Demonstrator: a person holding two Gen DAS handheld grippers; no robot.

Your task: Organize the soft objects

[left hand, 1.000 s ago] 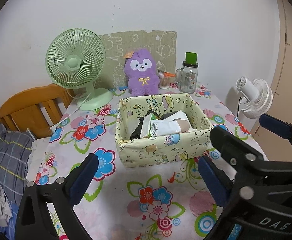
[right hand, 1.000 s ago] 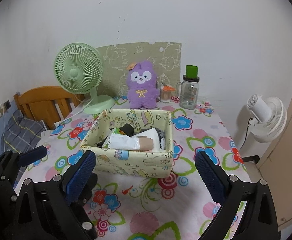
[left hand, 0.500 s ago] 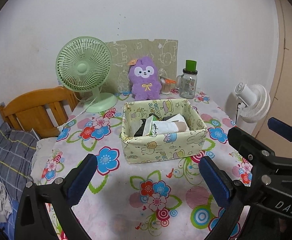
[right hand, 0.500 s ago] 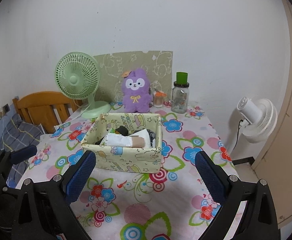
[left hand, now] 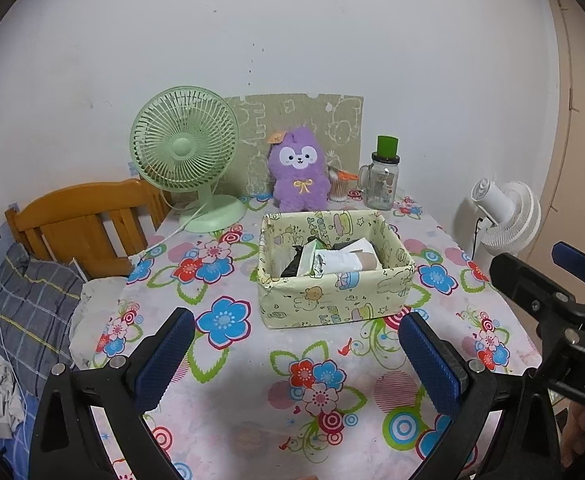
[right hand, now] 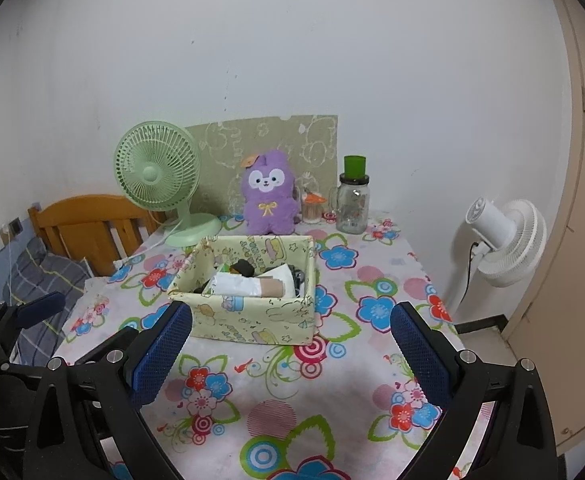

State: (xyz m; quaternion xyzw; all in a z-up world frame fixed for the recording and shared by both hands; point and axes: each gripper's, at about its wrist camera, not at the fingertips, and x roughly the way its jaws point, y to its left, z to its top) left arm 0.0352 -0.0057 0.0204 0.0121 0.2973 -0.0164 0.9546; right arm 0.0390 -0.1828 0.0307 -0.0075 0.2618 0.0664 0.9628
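Floral table [left hand: 228, 412], upright purple plush [left hand: 298, 174]

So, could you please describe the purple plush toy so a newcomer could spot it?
On the flowered tablecloth, look behind the fabric box. The purple plush toy sits between the green fan and the green-lidded jar, the only fuzzy thing there.

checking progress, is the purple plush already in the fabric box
No, the purple plush sits upright on the table behind the fabric box, against the wall.
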